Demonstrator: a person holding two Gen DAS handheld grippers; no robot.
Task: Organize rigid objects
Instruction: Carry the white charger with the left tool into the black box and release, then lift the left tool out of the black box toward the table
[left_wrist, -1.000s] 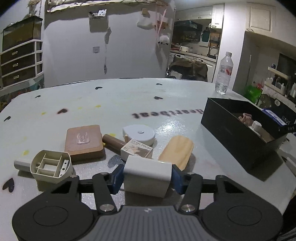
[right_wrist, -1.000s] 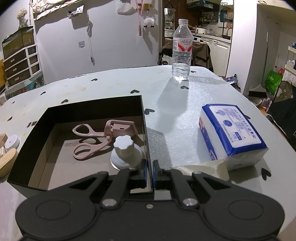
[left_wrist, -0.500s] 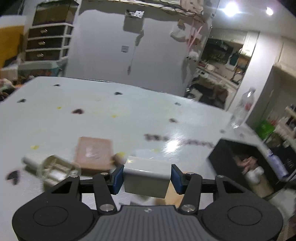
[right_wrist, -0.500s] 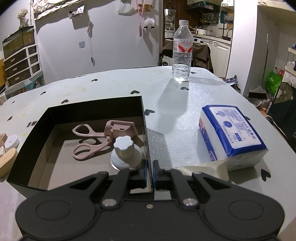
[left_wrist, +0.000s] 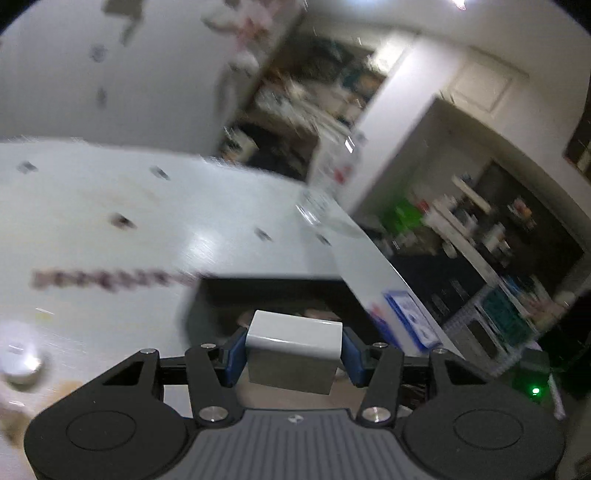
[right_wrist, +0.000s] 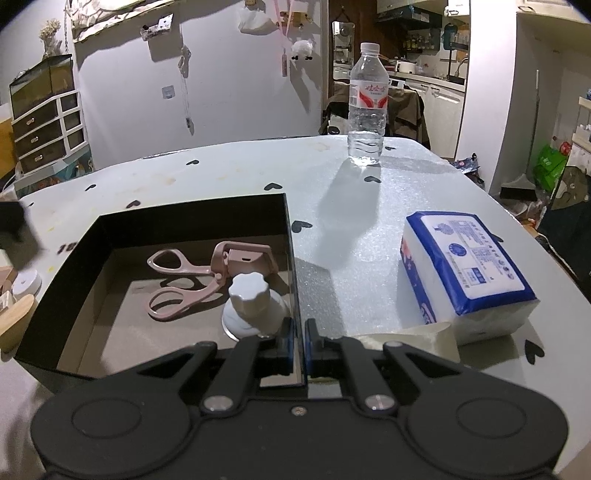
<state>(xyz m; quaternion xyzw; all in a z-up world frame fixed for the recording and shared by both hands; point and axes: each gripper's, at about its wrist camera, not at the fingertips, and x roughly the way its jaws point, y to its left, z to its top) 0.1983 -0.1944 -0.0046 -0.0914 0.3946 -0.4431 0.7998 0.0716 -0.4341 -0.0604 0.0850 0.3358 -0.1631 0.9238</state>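
My left gripper (left_wrist: 293, 356) is shut on a white rectangular block (left_wrist: 293, 345) and holds it in the air above the open black box (left_wrist: 273, 295); this view is blurred. My right gripper (right_wrist: 298, 341) is shut on the right wall of the black box (right_wrist: 291, 258). Inside the box lie a pink scissor-like tool (right_wrist: 184, 280) and a white knob-shaped piece (right_wrist: 251, 306). A dark blurred shape (right_wrist: 14, 225) at the left edge of the right wrist view looks like the left gripper.
A water bottle (right_wrist: 367, 107) stands at the table's far side. A blue and white tissue pack (right_wrist: 465, 266) lies right of the box. A white round case (right_wrist: 24, 282) and a wooden piece (right_wrist: 14, 321) lie left of the box.
My left gripper lifted the white block off the table and swung right, from over the loose items to over the black box. The right gripper has not moved.
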